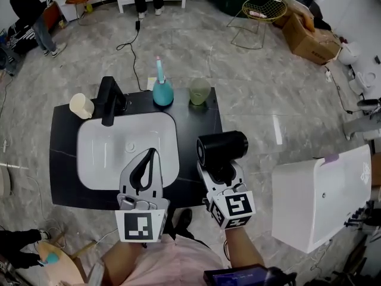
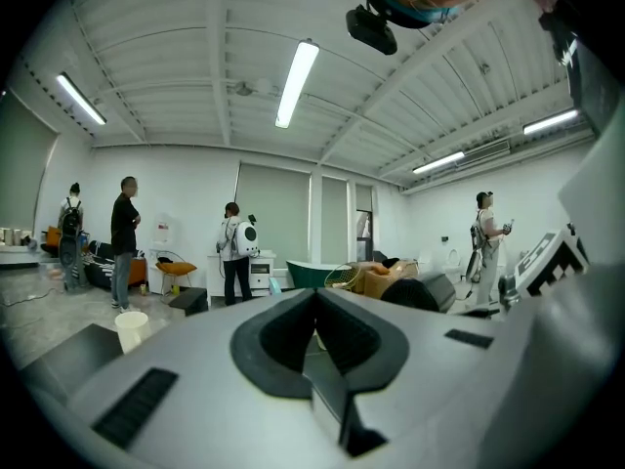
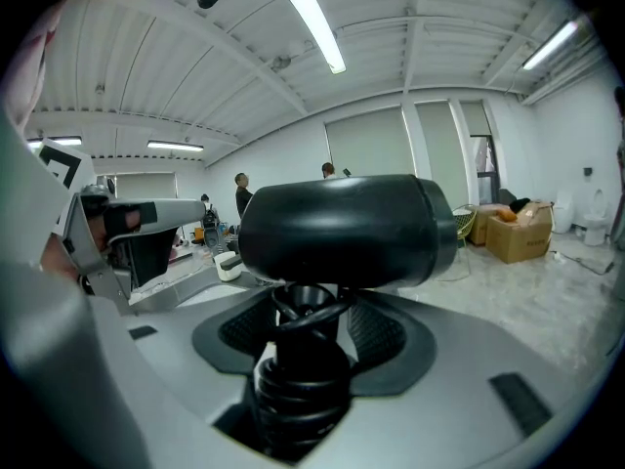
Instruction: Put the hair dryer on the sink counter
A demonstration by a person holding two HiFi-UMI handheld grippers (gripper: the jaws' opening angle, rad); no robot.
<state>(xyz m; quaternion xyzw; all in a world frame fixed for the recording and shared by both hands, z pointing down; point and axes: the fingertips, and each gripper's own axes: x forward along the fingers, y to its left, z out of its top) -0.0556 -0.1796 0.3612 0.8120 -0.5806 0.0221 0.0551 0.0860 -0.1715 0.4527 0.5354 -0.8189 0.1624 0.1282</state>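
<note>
A black hair dryer [image 1: 221, 148] is held by its handle in my right gripper [image 1: 221, 168], which is shut on it. It hangs over the right front corner of the black sink counter [image 1: 64, 130]. In the right gripper view the hair dryer [image 3: 342, 228] has its barrel lying crosswise above the jaws, and its coiled cord base sits between the pads [image 3: 386, 330]. My left gripper [image 1: 151, 154] hovers over the front of the white basin [image 1: 113, 151]. It is shut, with nothing in it. In the left gripper view the left gripper [image 2: 315, 299] has its pads touching.
On the counter's back edge stand a black faucet [image 1: 109, 100], a cream cup [image 1: 81, 105], a teal pump bottle [image 1: 162, 91] and a green cup [image 1: 199, 91]. A white box [image 1: 321, 195] stands at the right. A cable [image 1: 134, 52] lies on the floor behind; people stand far back.
</note>
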